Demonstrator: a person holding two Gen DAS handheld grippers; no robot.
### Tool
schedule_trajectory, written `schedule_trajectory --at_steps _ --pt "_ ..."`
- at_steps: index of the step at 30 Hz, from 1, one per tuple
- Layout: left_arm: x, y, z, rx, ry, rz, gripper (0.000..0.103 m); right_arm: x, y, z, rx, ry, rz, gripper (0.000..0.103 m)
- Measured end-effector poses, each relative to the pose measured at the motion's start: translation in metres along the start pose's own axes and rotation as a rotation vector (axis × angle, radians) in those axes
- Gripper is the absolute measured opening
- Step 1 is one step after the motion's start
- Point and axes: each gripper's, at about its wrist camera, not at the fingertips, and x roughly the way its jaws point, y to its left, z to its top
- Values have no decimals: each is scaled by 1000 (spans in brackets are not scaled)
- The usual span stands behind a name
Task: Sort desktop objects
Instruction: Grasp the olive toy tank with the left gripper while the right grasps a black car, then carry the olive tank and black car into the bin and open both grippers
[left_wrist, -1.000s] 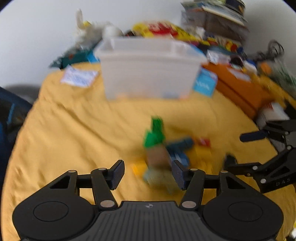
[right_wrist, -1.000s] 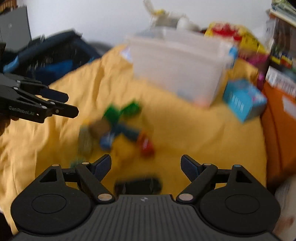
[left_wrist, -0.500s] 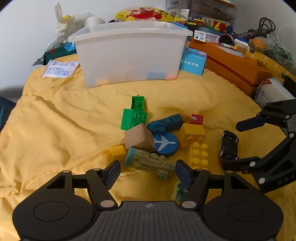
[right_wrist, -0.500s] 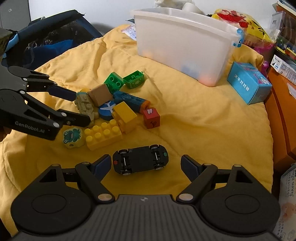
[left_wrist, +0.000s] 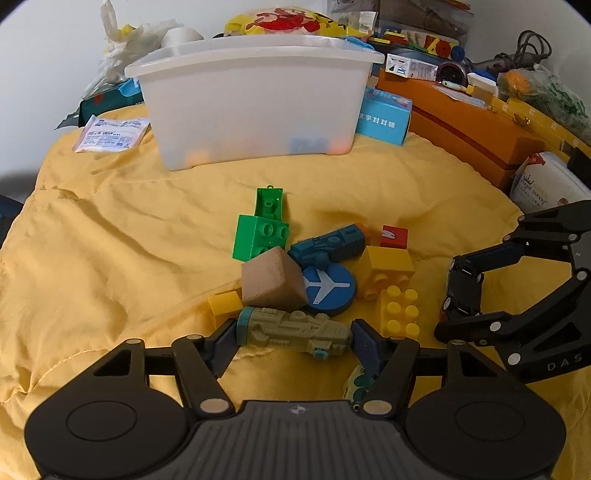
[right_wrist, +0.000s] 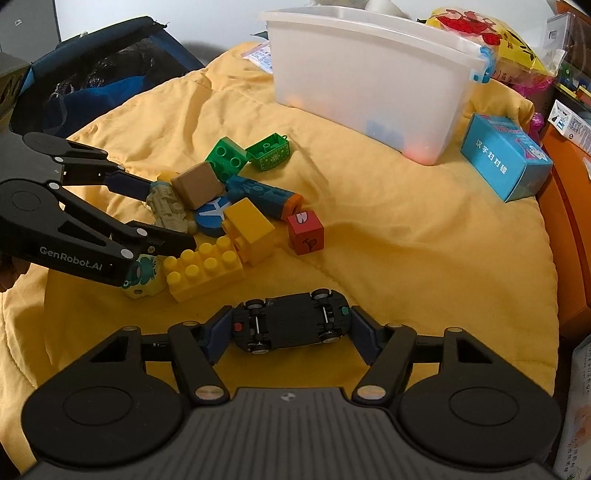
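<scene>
Your right gripper (right_wrist: 291, 334) is closing lengthwise on the upturned black toy car (right_wrist: 290, 326) between its jaws, which could squirt out, while your left gripper (left_wrist: 293, 341) brackets the grey-green toy train (left_wrist: 293, 331), jaws wide, risking nudging the tan block (left_wrist: 271, 284) just ahead.

Toy blocks (right_wrist: 207, 267) lie heaped on the blanket (right_wrist: 406, 258), before the tub (right_wrist: 369, 81). A toy car (right_wrist: 291, 326) lies apart, nearer the camera. A box (right_wrist: 506, 158) sits right of the tub.
</scene>
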Motion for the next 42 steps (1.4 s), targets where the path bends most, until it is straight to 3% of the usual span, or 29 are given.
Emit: schedule_trajectory --at_steps 10,24,33,42 --pt "-46 20 19 -101 -112 -5 68 -38 -10 18 83 -136 -10 69" --pt "-82 55 127 -150 -266 98 68 -78 -55 110 236 -334 -14 69" --pt "-71 67 197 -151 -312 116 68 -76 -83 170 229 -369 -43 69" --pt "-27 81 243 -150 -249 135 68 -36 -105 209 268 -309 -45 69"
